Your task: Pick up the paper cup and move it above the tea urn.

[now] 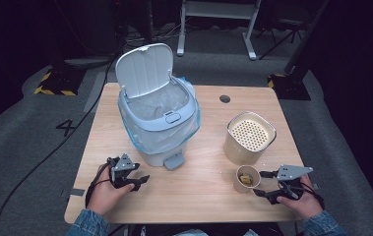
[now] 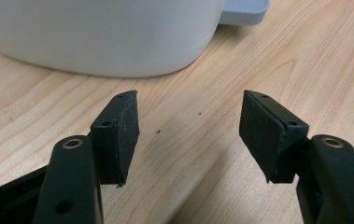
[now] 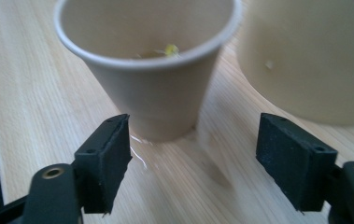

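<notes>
A white pedal bin [image 1: 157, 113] with its lid up and a clear liner stands at the table's centre-left. A tan paper cup [image 1: 247, 179] [image 3: 152, 70] holding yellowish scraps stands upright near the front right. Behind it is a beige canister [image 1: 249, 137] [image 3: 315, 56] with a perforated top. My right gripper [image 1: 264, 183] [image 3: 191, 168] is open just right of the cup, which stands a little beyond the jaws, free of the pads. My left gripper [image 1: 141, 183] [image 2: 188, 135] is open low over the wood, in front of the bin's base [image 2: 100, 42], with nothing between the jaws.
The bin's grey pedal [image 1: 174, 161] [image 2: 244, 11] juts toward the front. The wooden table [image 1: 199, 196] has a round grommet [image 1: 225, 98] at the back. Dark floor, cables and desk legs lie beyond the far edge.
</notes>
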Demonstrator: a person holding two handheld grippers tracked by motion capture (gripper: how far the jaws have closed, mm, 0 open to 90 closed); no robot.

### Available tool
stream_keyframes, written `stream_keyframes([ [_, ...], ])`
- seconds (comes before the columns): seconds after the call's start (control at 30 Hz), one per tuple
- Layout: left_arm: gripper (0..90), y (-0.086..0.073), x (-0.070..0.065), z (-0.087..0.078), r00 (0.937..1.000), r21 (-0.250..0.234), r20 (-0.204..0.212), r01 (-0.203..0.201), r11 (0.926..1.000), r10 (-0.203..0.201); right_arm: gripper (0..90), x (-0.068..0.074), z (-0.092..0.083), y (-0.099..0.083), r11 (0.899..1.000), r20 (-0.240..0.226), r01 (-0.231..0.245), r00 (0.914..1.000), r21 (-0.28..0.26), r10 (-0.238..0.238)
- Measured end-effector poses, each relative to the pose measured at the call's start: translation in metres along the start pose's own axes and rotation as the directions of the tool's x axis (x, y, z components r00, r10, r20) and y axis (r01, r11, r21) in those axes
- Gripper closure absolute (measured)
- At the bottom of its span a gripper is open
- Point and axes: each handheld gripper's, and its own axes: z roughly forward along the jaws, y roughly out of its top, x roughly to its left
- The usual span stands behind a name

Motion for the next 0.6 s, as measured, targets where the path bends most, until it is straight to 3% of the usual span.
stream_keyframes([
  [0.13, 35.2, -0.005, 0.002, 0.004, 0.9988, 0.028, -0.048, -0.012, 0.9995, 0.013, 22.0, 0.005, 0.009, 0.004, 1.000, -0.010, 0.005, 0.9999, -0.009, -0.005],
  [0.6, 33.3, -0.007, 0.002, 0.005, 0.9986, 0.012, -0.050, -0.016, 0.9998, 0.017, 24.6, 0.015, 0.030, 0.013, 0.996, -0.009, 0.046, 0.9989, -0.083, -0.046],
])
